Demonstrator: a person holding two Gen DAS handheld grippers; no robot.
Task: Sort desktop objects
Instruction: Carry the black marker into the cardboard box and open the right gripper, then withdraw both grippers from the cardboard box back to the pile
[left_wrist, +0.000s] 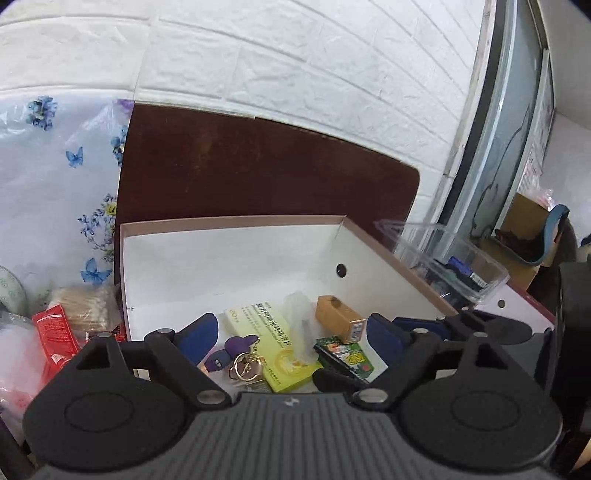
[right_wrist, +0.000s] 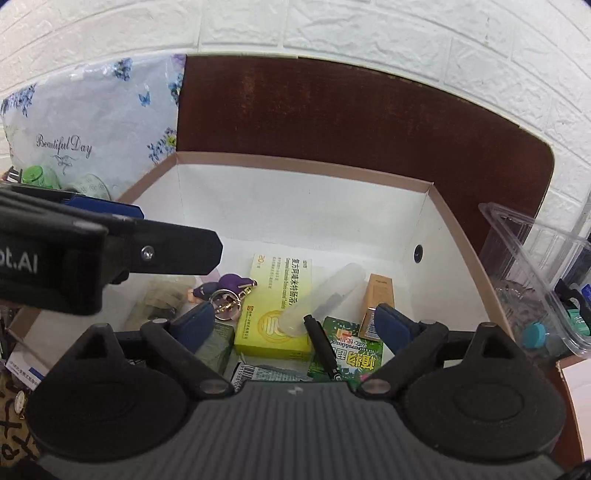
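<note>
Both claws found open and empty, hanging over a white cardboard box (right_wrist: 303, 206) on the brown counter (right_wrist: 351, 114). Left claw (left_wrist: 291, 334) and right claw (right_wrist: 295, 323) each spread wide above the box contents, pads touching nothing. No earlier motion recorded here.

Contents lying loose on the box floor:
- Yellow medicine carton (right_wrist: 275, 306), flat, near the middle. Judged light and stiff; best taken across its narrow width, at the long edges.
- Purple keychain figure (right_wrist: 225, 286) with gold ring (left_wrist: 243, 367), just left of the carton. Judged small and liable to swing; figure body the safer hold, ring likely to slip.
- Black pen (right_wrist: 321, 347), lying partly on a green packet (right_wrist: 354, 354). Judged smooth and prone to roll; grip across the barrel at mid-length.
- Clear plastic tube (right_wrist: 328, 295), resting on the carton's right edge. Judged slippery and possibly crushable; light pressure advised.
- Small brown carton (left_wrist: 338, 317), at the right, close to the side wall. Judged light and rigid; wall leaves little room for the outer pad.

Clear plastic tub (left_wrist: 447, 258) standing outside the box at right, holding small items; probable sorting destination, not confirmed.
</note>
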